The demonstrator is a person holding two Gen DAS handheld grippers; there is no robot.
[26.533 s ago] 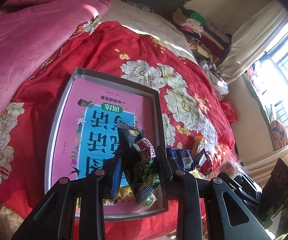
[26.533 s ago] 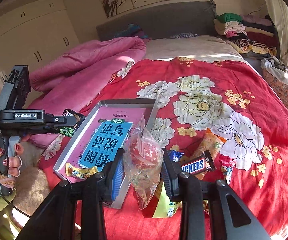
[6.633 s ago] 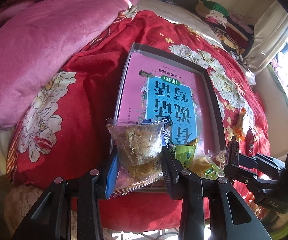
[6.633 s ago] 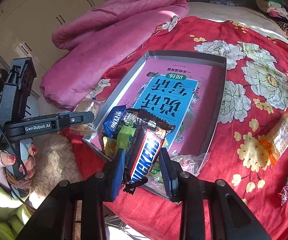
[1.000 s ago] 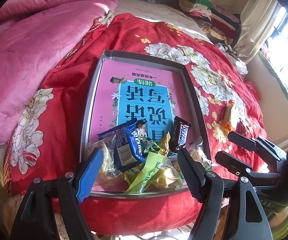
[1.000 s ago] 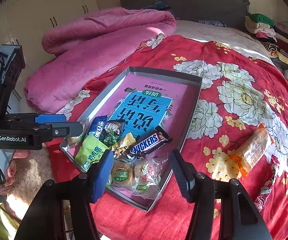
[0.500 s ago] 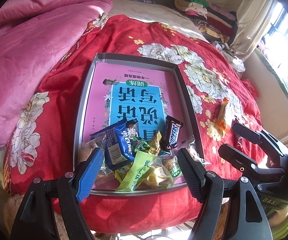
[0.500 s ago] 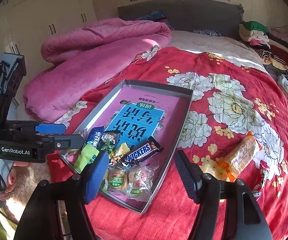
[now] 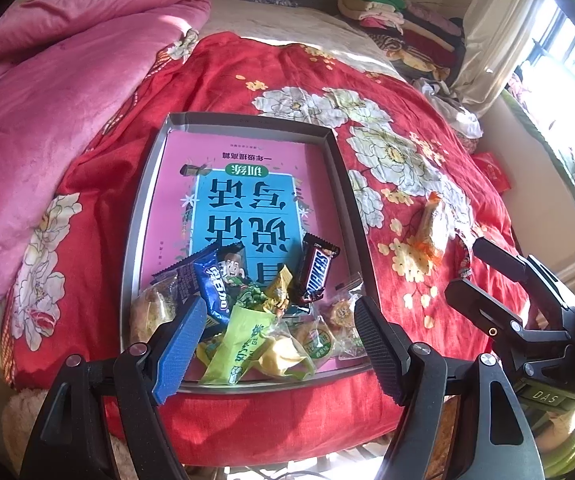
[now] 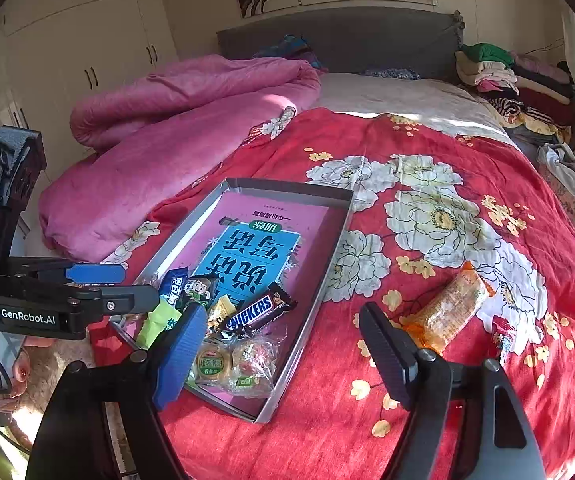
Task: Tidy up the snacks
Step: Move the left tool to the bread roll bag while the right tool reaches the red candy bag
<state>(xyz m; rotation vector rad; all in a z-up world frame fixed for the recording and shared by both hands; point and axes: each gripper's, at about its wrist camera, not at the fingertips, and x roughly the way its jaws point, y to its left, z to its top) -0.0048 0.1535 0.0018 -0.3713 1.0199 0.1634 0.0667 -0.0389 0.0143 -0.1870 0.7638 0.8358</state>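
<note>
Both grippers empty; snacks heaped at tray's near end.
Left gripper [image 9: 275, 344] fingers wide; right gripper [image 10: 283, 354] fingers just opened wide. Orange packet [image 10: 447, 312] lies outside tray [image 10: 287, 190], right; soft bedspread [image 10: 467, 400] may sag, spoiling the grasp.

A grey tray [image 10: 329, 258] lies flat on the red flowery bed cover. Snacks sit in a pile at its near end: a brown Snickers bar [image 10: 258, 313], a blue packet [image 9: 211, 286], a light green packet [image 9: 239, 346] and small round cakes in clear wrap [image 10: 229, 362]. An orange packet [image 10: 449, 312] lies alone on the bed cover, well to the right of the tray, beside a small red packet [image 10: 501, 336]
</note>
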